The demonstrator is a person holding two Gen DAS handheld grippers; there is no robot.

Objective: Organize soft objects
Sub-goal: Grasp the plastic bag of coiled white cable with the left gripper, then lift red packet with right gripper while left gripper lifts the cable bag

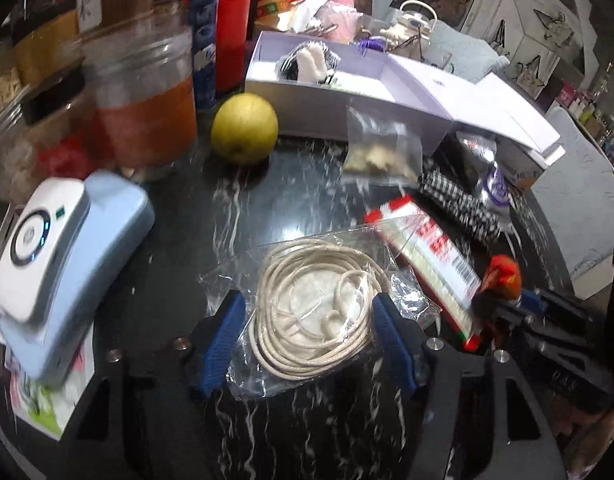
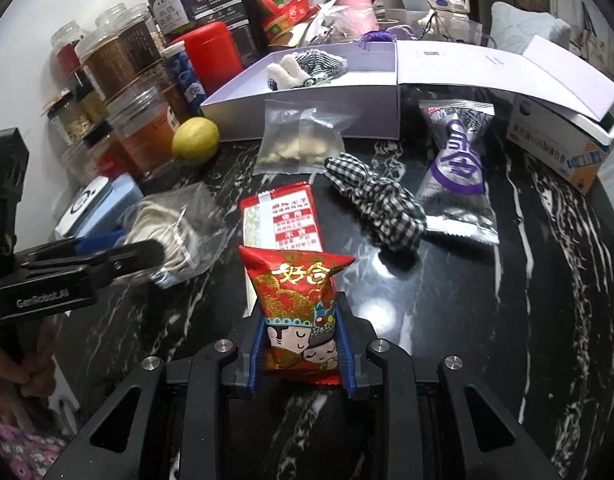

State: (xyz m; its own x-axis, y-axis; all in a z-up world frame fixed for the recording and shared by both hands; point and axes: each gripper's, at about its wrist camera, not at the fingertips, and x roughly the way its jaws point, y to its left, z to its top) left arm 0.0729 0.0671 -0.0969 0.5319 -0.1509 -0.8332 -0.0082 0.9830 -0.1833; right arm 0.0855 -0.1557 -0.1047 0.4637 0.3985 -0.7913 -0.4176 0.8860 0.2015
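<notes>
My left gripper is shut on a clear bag of coiled cream cord, its blue pads pressing both sides; the bag also shows in the right wrist view. My right gripper is shut on a red snack packet, held upright above the black marble counter. The open lilac box at the back holds a white plush toy and checked cloth. A checked scrunchie lies on the counter.
A red-white flat packet, a clear bag of beige bits, a purple-silver packet, a yellow fruit, jars and a blue-white device on the left. A medicine box at right.
</notes>
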